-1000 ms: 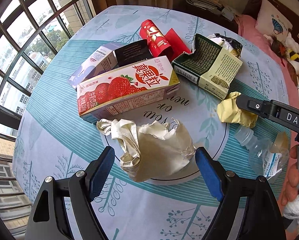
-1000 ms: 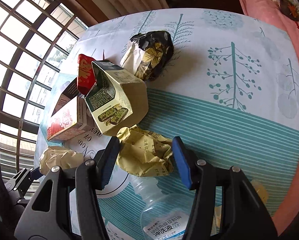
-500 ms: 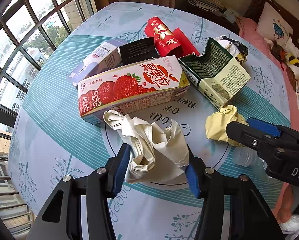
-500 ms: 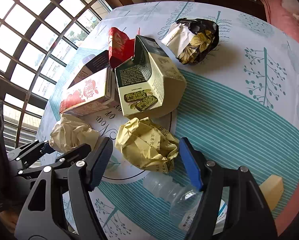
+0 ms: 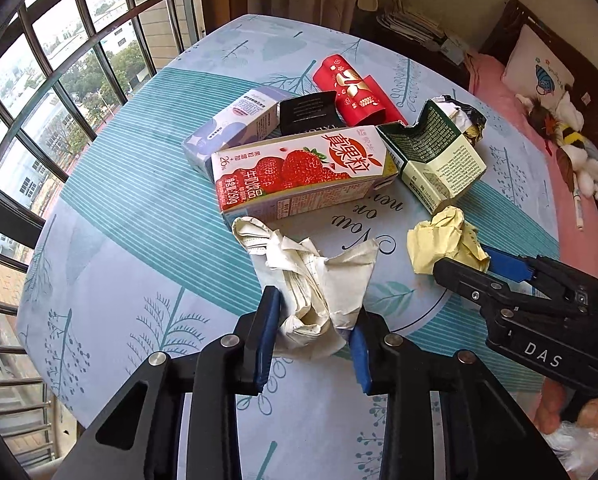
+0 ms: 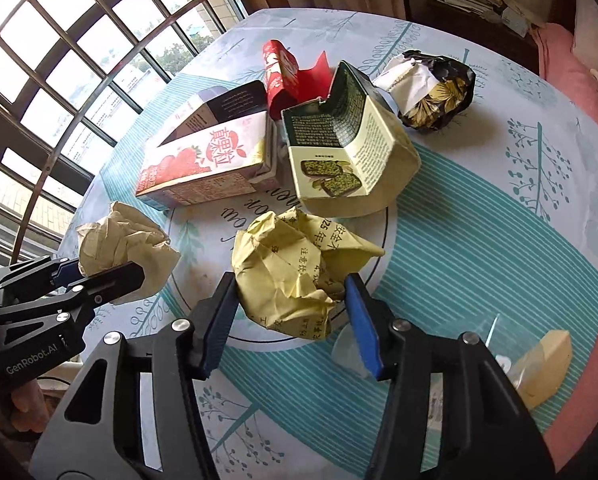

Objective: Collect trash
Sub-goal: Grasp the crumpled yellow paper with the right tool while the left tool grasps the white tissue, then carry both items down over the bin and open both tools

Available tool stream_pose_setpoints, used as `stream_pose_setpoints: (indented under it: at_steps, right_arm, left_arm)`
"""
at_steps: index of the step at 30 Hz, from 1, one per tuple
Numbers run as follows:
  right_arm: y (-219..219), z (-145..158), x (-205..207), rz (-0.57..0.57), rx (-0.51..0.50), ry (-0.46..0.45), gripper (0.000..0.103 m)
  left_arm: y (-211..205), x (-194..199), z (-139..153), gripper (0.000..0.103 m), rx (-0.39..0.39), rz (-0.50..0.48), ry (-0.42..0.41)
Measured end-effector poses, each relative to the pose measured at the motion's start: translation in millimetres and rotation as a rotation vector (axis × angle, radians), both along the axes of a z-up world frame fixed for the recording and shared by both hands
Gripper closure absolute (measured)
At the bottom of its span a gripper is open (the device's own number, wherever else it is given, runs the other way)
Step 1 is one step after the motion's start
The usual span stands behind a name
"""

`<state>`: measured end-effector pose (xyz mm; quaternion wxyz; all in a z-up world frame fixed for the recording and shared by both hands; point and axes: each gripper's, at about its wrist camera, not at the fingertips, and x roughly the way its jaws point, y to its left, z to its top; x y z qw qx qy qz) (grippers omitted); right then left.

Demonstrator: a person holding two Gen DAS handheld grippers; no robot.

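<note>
On the patterned tablecloth, the right gripper clamps a crumpled yellow paper ball in front of a green biscuit box and strawberry carton, while the left gripper pinches a beige paper wad.

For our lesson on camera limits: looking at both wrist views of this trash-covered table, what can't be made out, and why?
- Clear plastic bottle: right wrist view, mostly behind the right claw; hidden in the left wrist view.
- Purple carton: left wrist view, its near end hidden by the strawberry milk carton.
- Dark floral wrapper: left wrist view, largely behind the green biscuit box.
- Where collected trash goes: no bin in either view.
</note>
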<state>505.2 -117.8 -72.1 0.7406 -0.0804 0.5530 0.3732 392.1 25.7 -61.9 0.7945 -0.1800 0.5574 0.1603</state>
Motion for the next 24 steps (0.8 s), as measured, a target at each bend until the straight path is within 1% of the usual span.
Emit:
stream_pose_setpoints:
  at_steps: [5,9,17,24]
  right_arm:
    - [-7,26,-37,-0.041,0.054,-0.004,0.053]
    - [-13,47,-76,-0.081,0.087,-0.009,0.053]
    - [-23,81,-175,-0.185,0.116,-0.037,0.053]
    - [-18,98,-272,-0.316,0.125,-0.063,0.053]
  left_arm:
    - [0,-25,23,0.071,0.022,-0.040,-0.014]
    - [-1,-51,45,0.071,0.064,-0.096,-0.039]
    - [8,-119,86,0.071,0.086,-0.214,-0.128]
    - [35,-191,107,0.071,0.098,-0.301,-0.177]
